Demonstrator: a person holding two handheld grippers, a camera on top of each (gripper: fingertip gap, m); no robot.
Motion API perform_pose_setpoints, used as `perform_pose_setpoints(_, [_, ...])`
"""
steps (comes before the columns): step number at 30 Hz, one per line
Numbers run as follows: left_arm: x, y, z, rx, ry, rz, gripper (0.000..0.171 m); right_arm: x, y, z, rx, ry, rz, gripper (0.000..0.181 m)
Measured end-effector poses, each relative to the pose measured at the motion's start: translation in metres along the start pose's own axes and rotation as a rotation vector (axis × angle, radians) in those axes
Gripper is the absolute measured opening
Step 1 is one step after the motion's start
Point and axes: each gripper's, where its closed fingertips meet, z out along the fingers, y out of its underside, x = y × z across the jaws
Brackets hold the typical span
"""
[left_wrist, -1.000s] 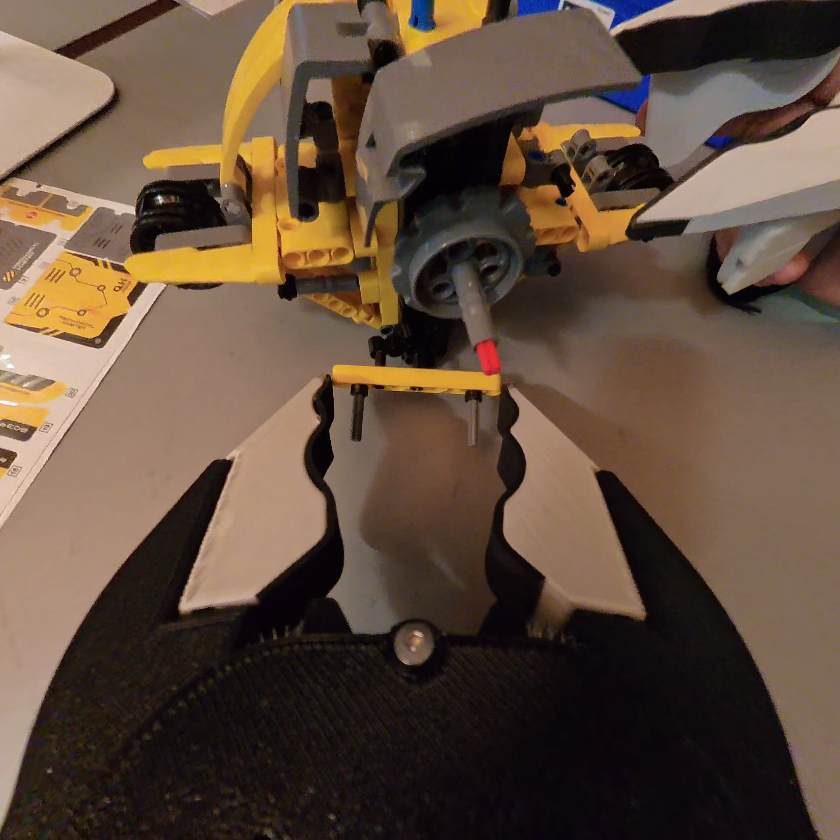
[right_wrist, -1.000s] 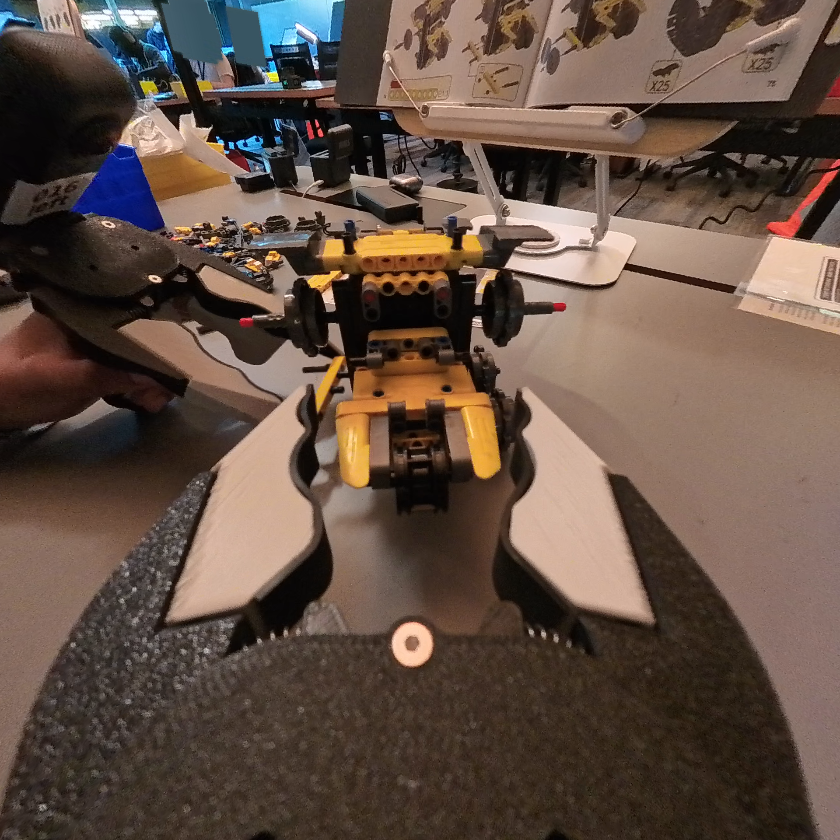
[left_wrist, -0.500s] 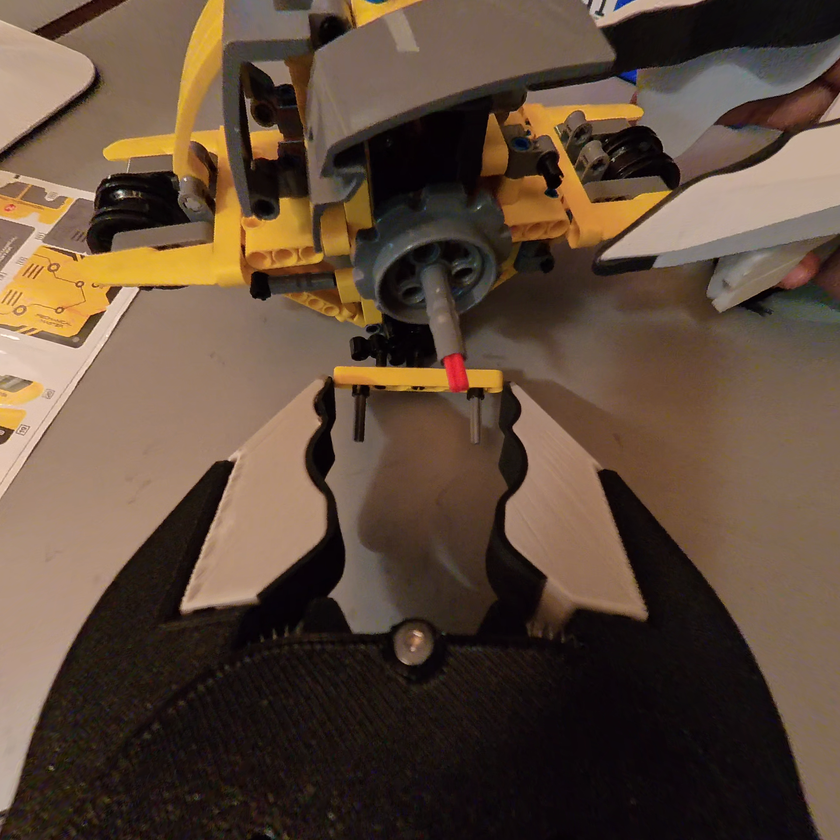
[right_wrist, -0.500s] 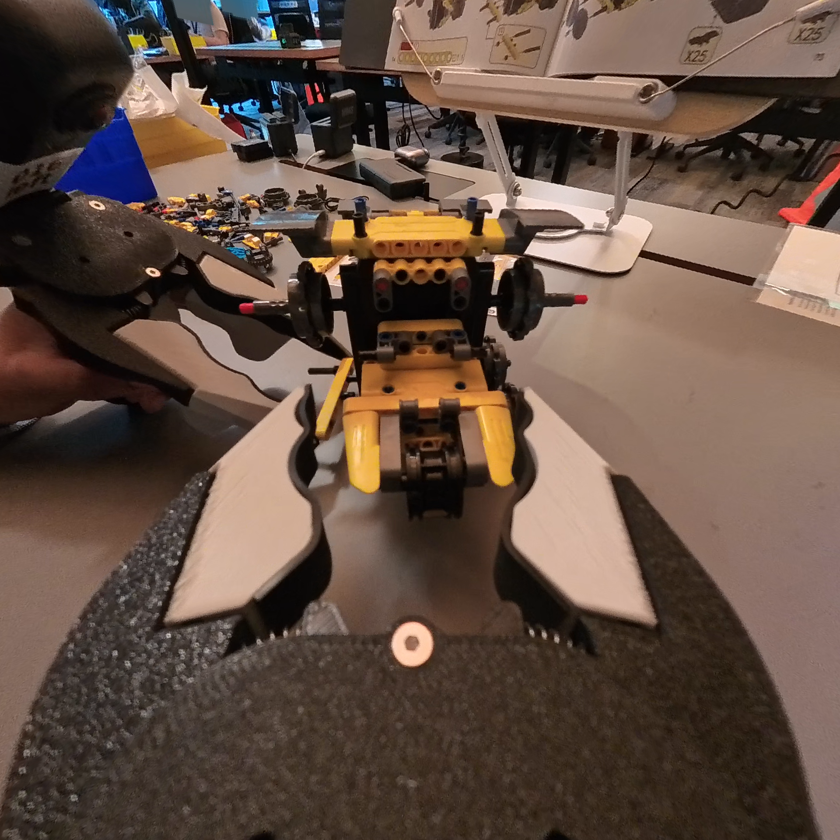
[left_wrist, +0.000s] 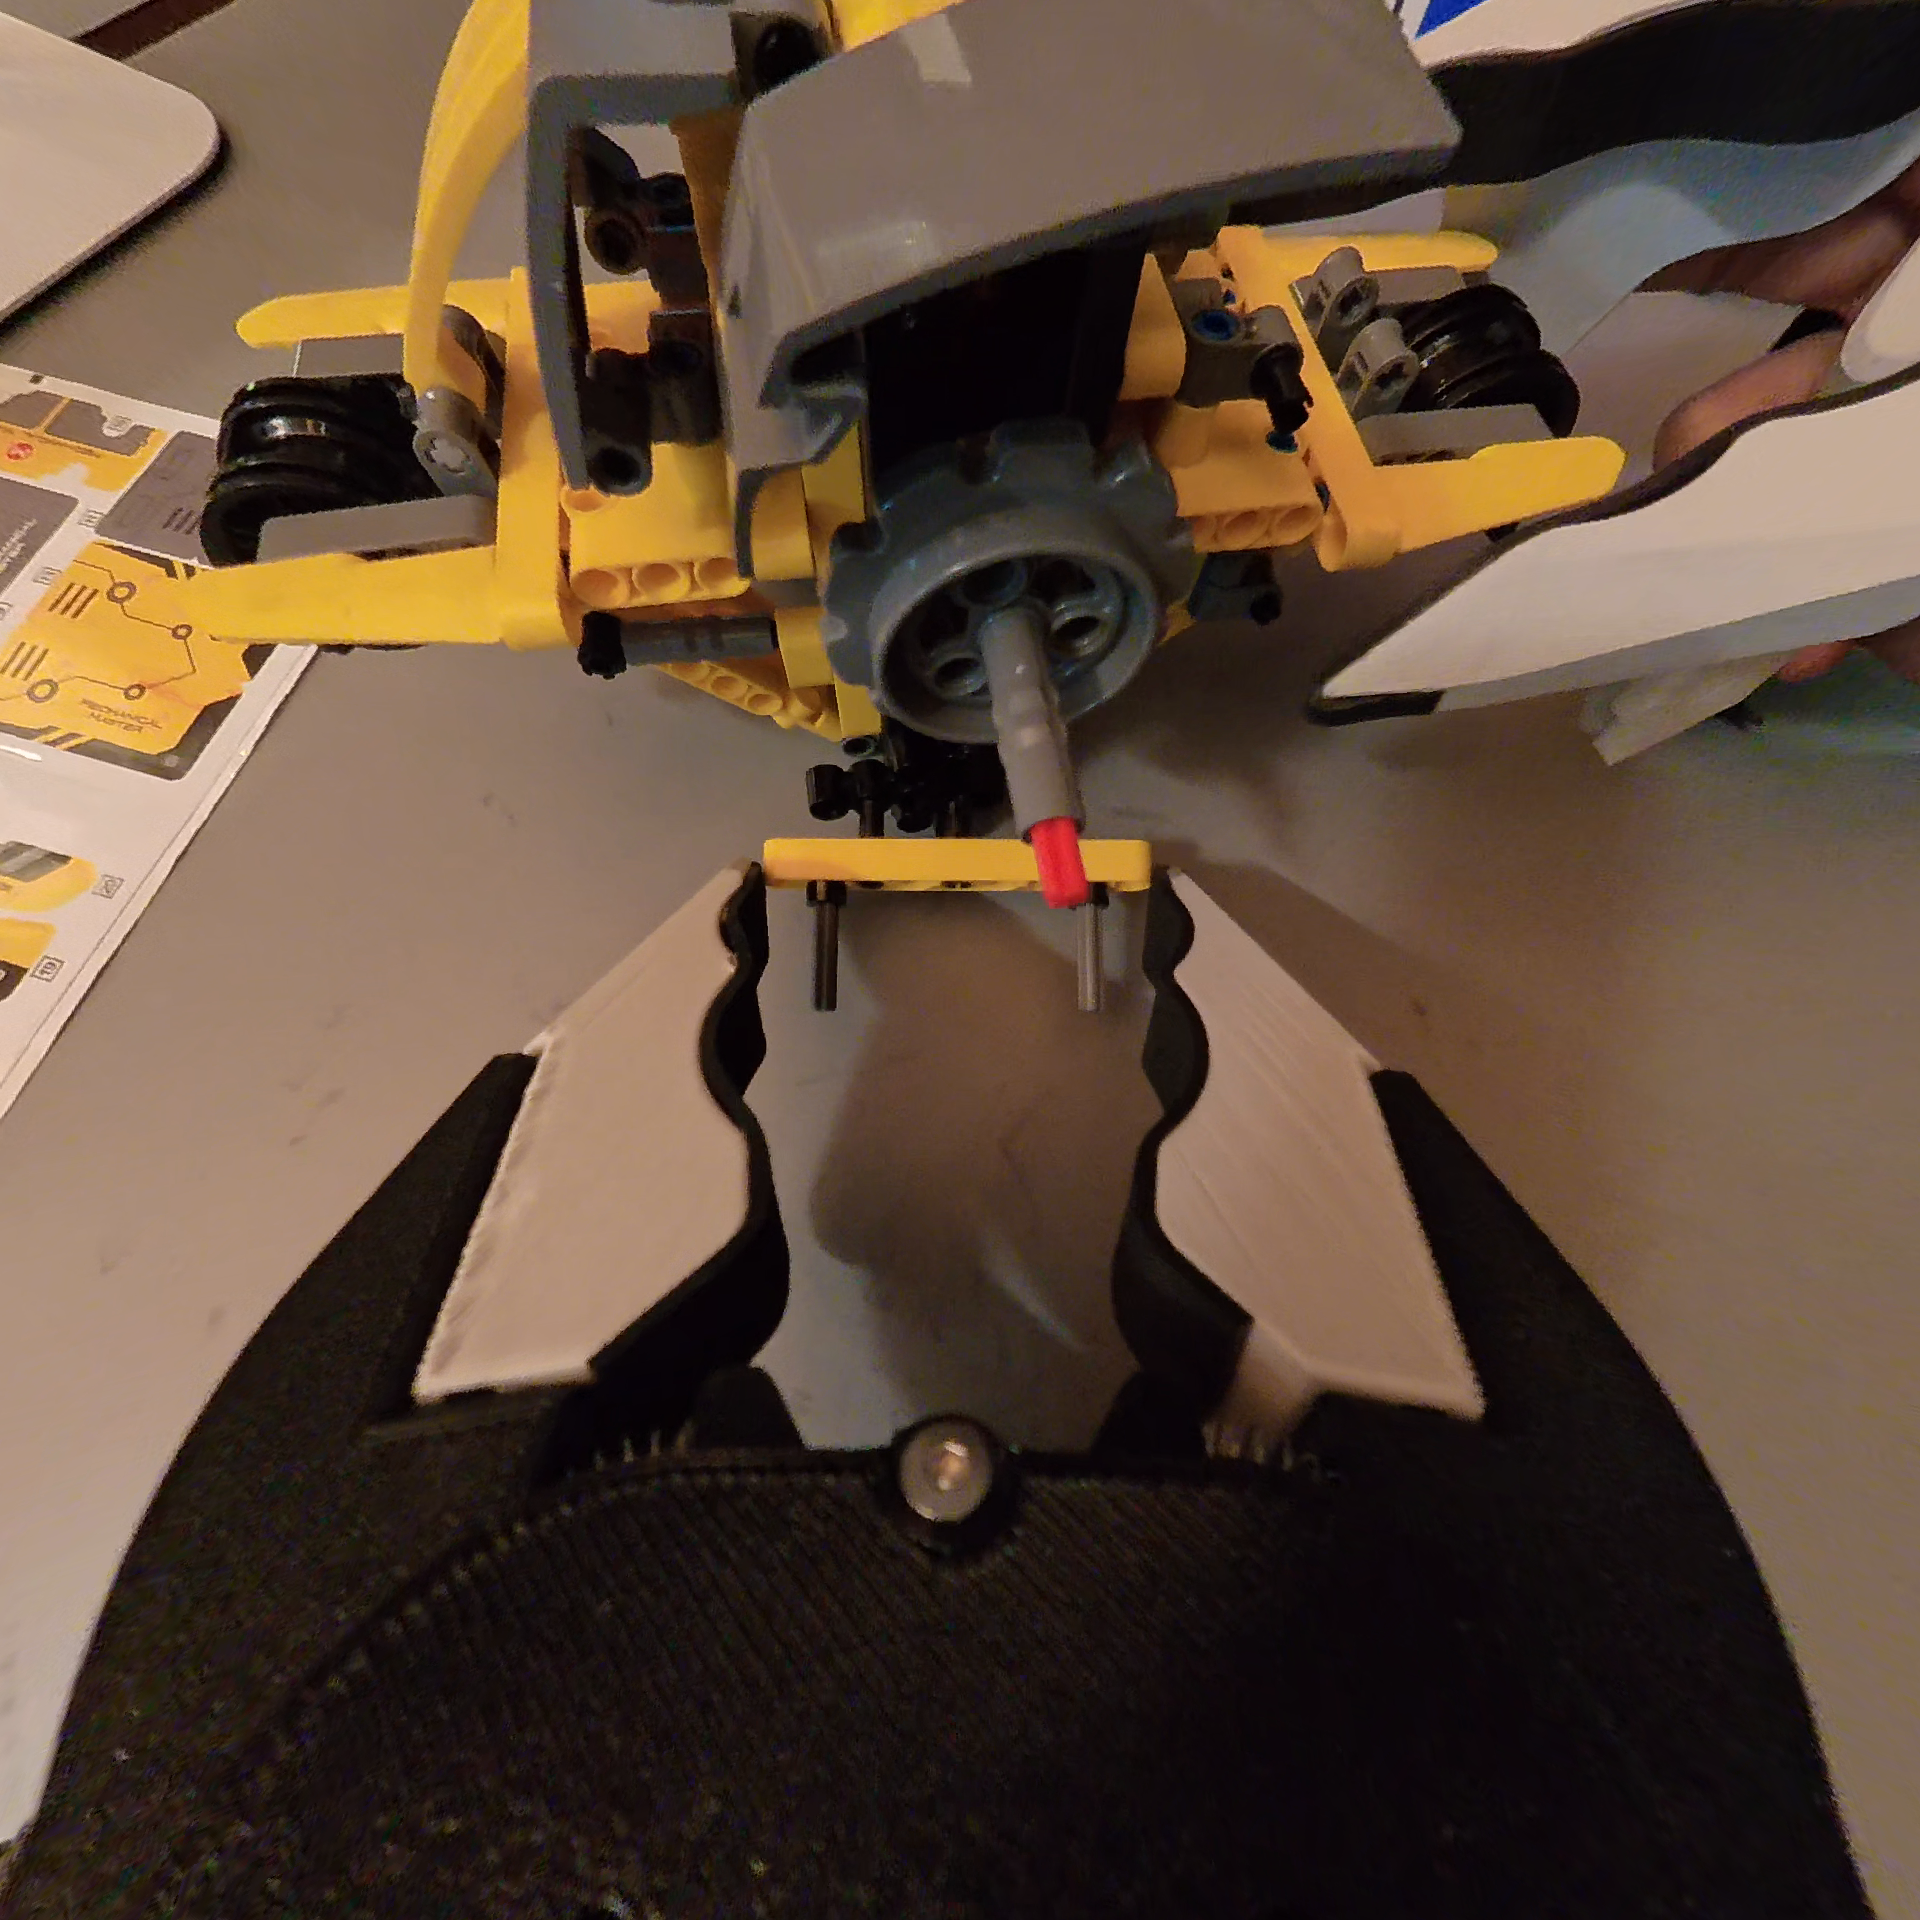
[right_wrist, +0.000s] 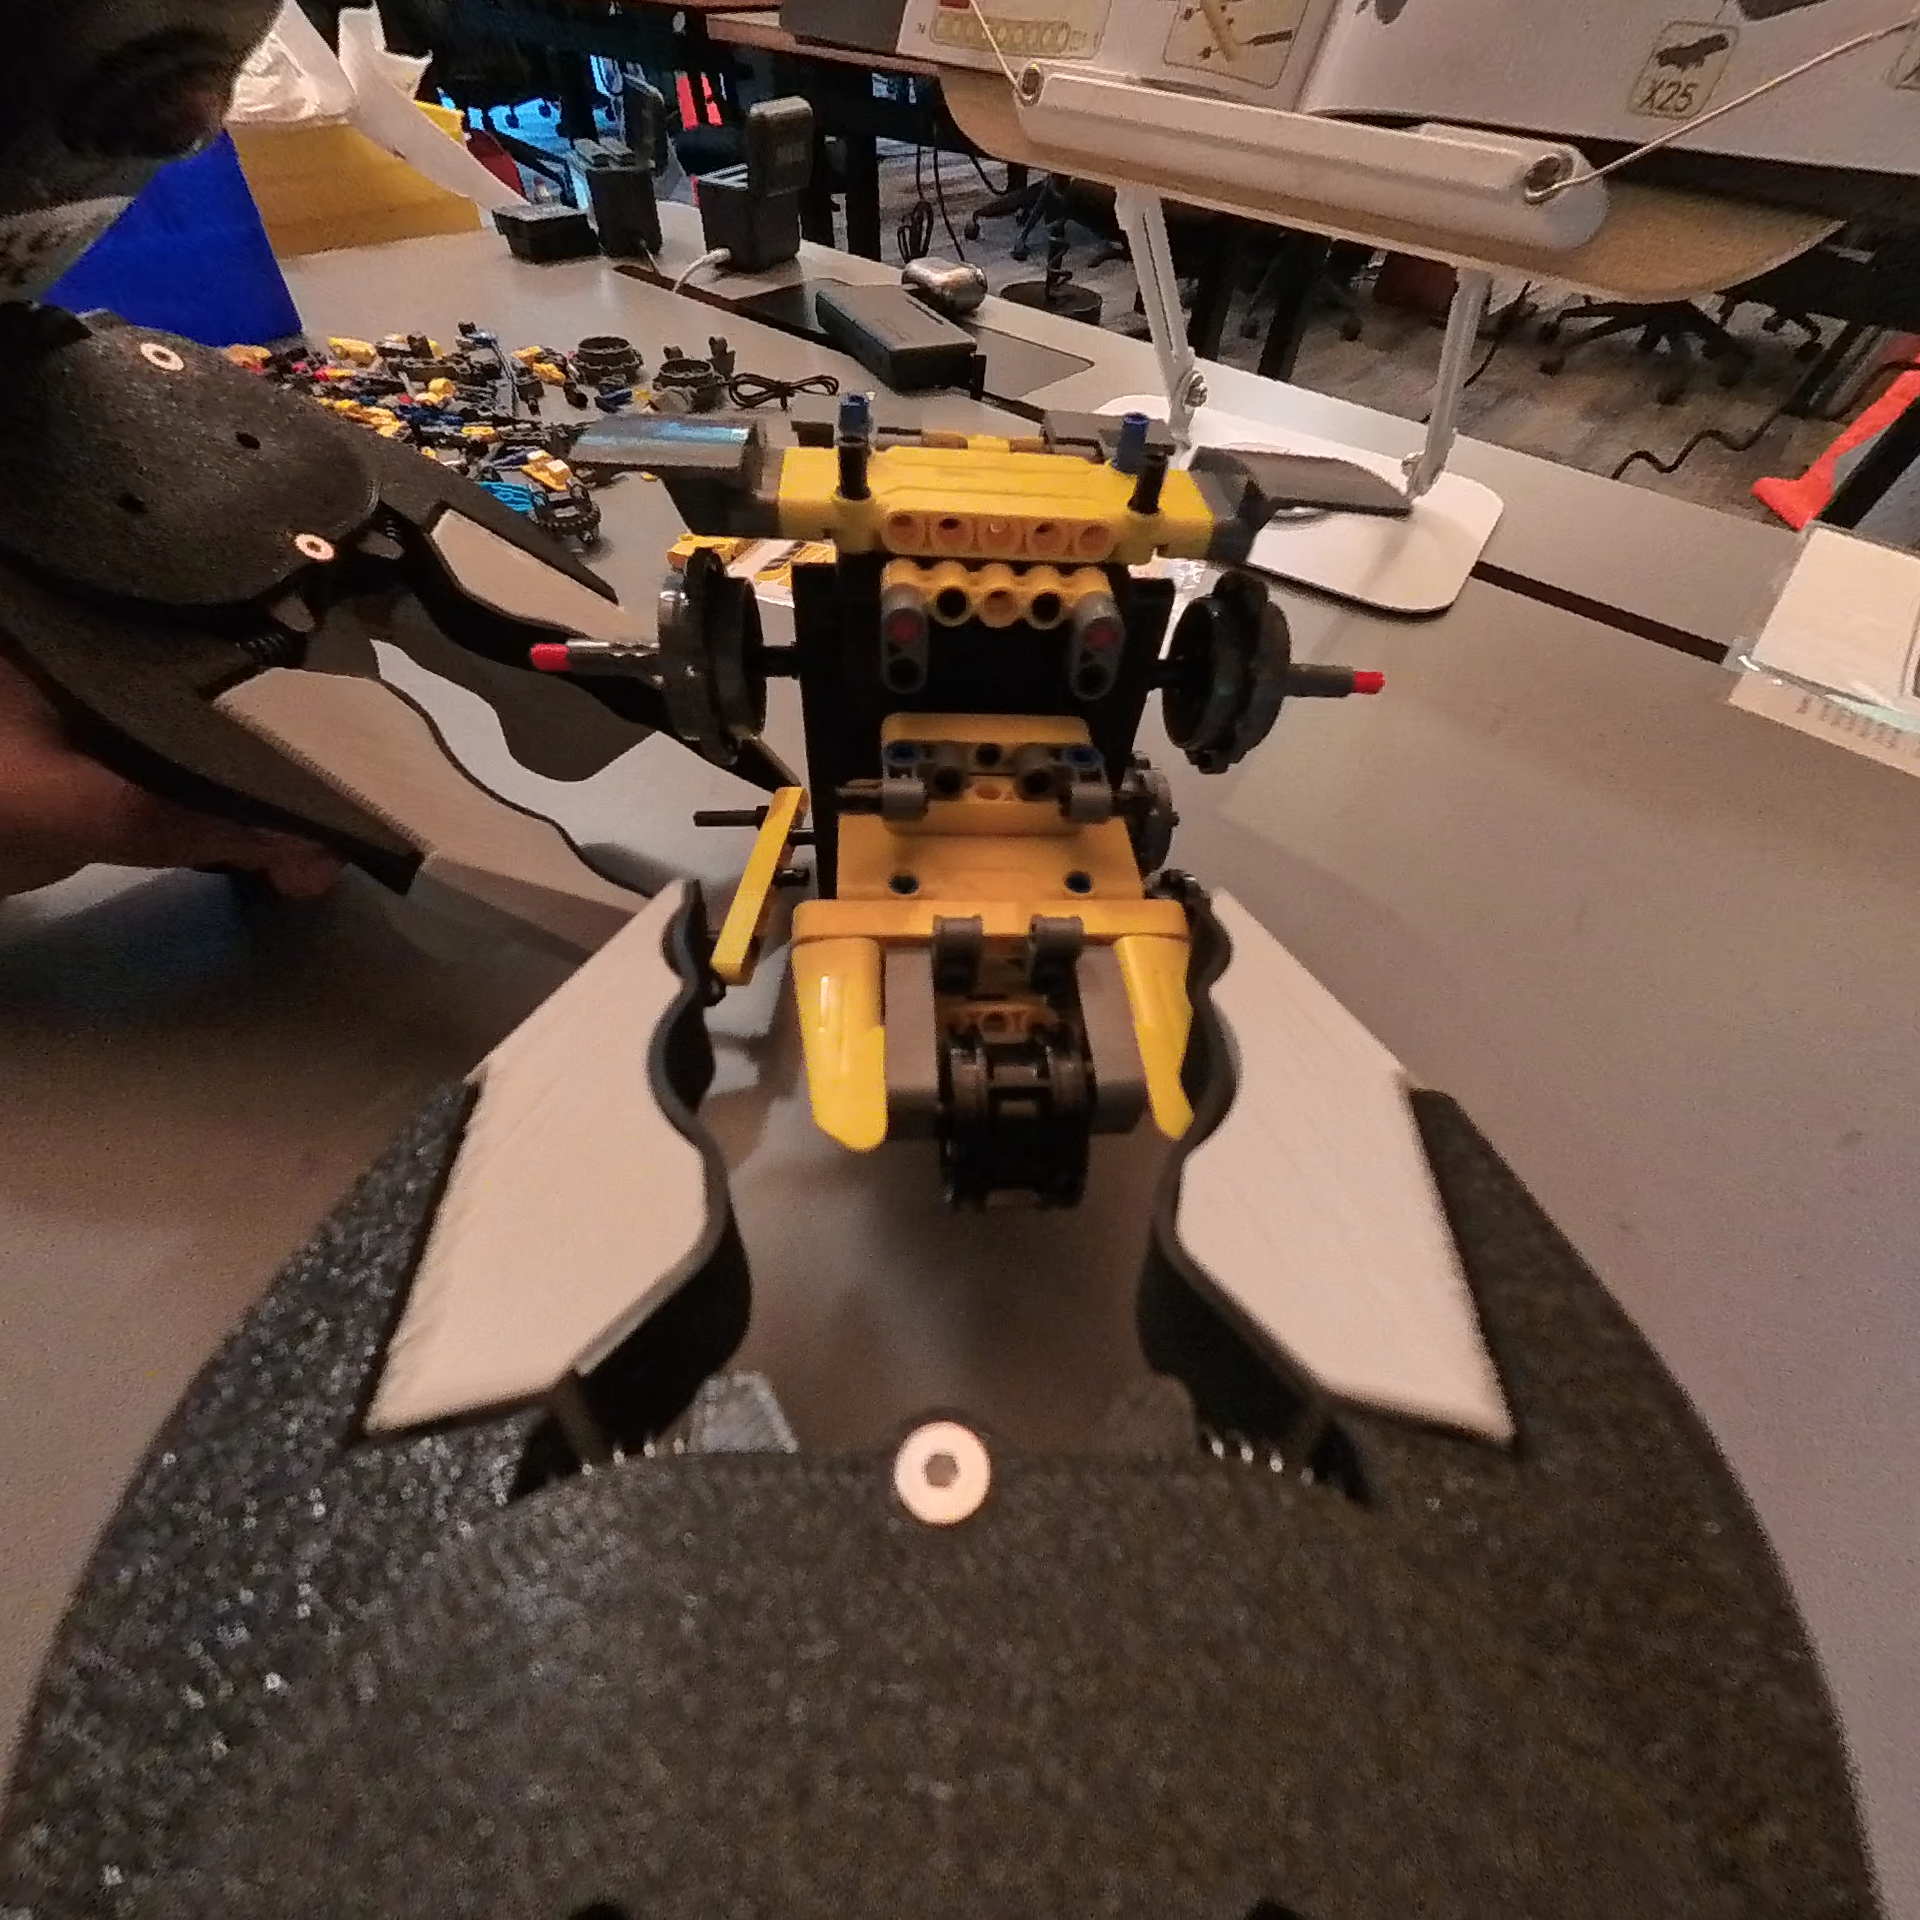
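While the left tongs are clenched on a short yellow beam, pinching it end to end at the very fingertips, two dark pins hang from the beam back toward the camera. The beam sits level, just under the grey hub of the yellow and grey brick-built vehicle. The hub's grey axle with its red tip crosses in front of the beam near its right end.

The vehicle stands on the grey bench, its narrow wheeled end between the fingers of the right tongs. These flank that end closely, the right finger touching the yellow prong. I cannot tell whether they truly pinch it, since the beam fills the gap at the other finger.

A sticker sheet lies left of the vehicle. Loose small parts and a booklet stand lie beyond it.
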Motion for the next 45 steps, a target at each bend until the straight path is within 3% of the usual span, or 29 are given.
perform_pose_setpoints(10, [0.001, 0.000, 0.000, 0.005, -0.003, 0.017, 0.073, 0.021, -0.029, -0.030, 0.235, 0.012, 0.136, 0.083])
perform_pose_setpoints(11, [0.001, 0.000, 0.000, 0.006, -0.005, 0.019, 0.072, 0.027, -0.037, -0.038, 0.283, 0.046, 0.128, 0.077])
perform_pose_setpoints(15, [0.001, -0.001, -0.001, 0.015, -0.005, 0.014, 0.073, 0.070, -0.067, -0.083, 0.449, 0.428, -0.010, 0.008])
perform_pose_setpoints(17, [0.001, -0.002, -0.002, 0.017, -0.005, 0.012, 0.073, 0.086, -0.067, -0.079, 0.341, 0.537, -0.093, 0.000])
perform_pose_setpoints(18, [0.001, -0.002, -0.002, 0.018, -0.005, 0.013, 0.072, 0.092, -0.060, -0.066, 0.222, 0.540, -0.124, 0.000])
perform_pose_setpoints(21, [0.001, -0.002, -0.002, 0.020, -0.010, 0.020, 0.072, 0.107, -0.026, -0.020, -0.087, 0.440, -0.082, 0.000])
perform_pose_setpoints(25, [0.001, -0.002, -0.003, 0.022, -0.017, 0.028, 0.072, 0.095, 0.014, 0.031, -0.283, 0.148, 0.107, 0.002])
perform_pose_setpoints(31, [0.002, -0.001, -0.002, 0.016, 0.000, 0.011, 0.072, 0.058, 0.027, 0.052, -0.271, -0.137, 0.221, 0.000])
perform_pose_setpoints(38, [-0.001, -0.001, -0.005, 0.026, 0.038, 0.012, 0.072, 0.049, 0.021, 0.039, -0.203, -0.262, 0.318, 0.004])
perform_pose_setpoints(45, [-0.013, 0.004, -0.010, 0.018, 0.047, 0.111, 0.072, 0.040, 0.021, 0.036, -0.204, -0.309, 0.212, 0.025])
